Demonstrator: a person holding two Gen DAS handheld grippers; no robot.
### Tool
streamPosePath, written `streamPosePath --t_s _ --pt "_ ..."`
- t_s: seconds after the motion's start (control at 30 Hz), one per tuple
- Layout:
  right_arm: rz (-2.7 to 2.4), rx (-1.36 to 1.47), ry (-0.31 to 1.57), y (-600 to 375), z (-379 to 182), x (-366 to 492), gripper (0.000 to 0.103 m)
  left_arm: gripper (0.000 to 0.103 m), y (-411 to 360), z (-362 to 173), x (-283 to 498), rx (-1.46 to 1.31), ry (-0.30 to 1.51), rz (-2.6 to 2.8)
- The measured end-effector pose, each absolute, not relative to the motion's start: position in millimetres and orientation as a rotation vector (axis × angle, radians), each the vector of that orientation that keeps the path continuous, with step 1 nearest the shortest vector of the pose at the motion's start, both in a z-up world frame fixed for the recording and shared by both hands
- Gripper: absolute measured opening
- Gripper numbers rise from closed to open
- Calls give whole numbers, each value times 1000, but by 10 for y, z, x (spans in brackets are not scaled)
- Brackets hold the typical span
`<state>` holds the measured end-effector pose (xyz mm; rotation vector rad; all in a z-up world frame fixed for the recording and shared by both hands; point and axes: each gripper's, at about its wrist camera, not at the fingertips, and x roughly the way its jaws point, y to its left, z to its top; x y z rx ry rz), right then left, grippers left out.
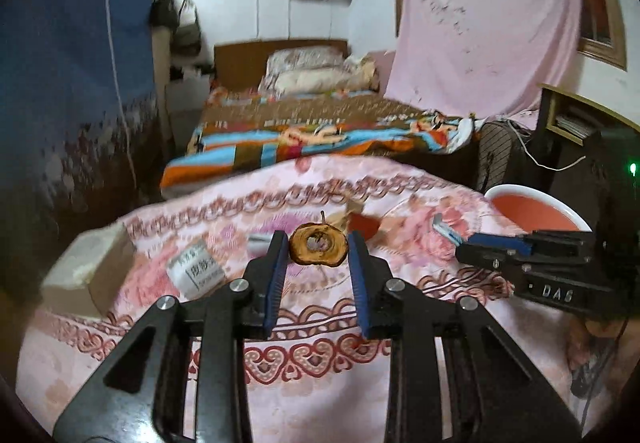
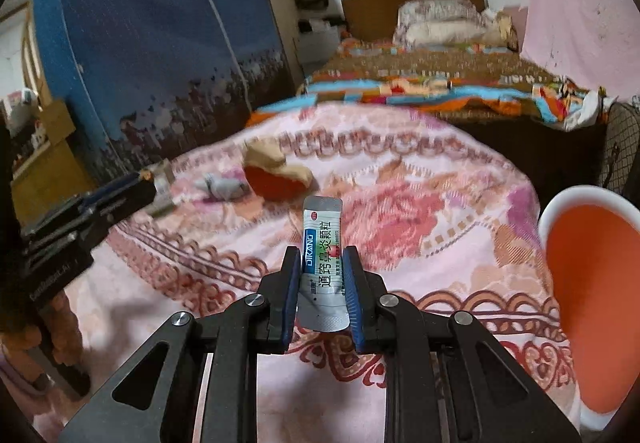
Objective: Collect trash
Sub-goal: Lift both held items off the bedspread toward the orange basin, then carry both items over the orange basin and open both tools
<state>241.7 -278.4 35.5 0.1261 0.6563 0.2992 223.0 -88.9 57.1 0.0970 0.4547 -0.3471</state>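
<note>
Left gripper, right gripper — black linkage frames, blue ribbed jaws, silver screws (white "DAS" lettering).

A bed with a brown headboard, pillows and a striped bright blanket stands against the white wall. A blue cloth hangs on the left, a pink sheet on the right. A pink floral cloth covers the near surface.
</note>
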Motion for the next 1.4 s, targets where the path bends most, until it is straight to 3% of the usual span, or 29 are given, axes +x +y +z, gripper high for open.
streamPosePath --t_s 0.6,0.97,1.4 --pt "170 163 70 -3111 924 1625 19 14 -1318 1014 1803 148 238 -490" --pt "-39 251 3 -3723 963 1476 20 14 -1861 1135 1761 242 181 -632" --pt "-304 398 87 -4356 797 1479 20 14 -2551 1118 1881 256 294 -778"
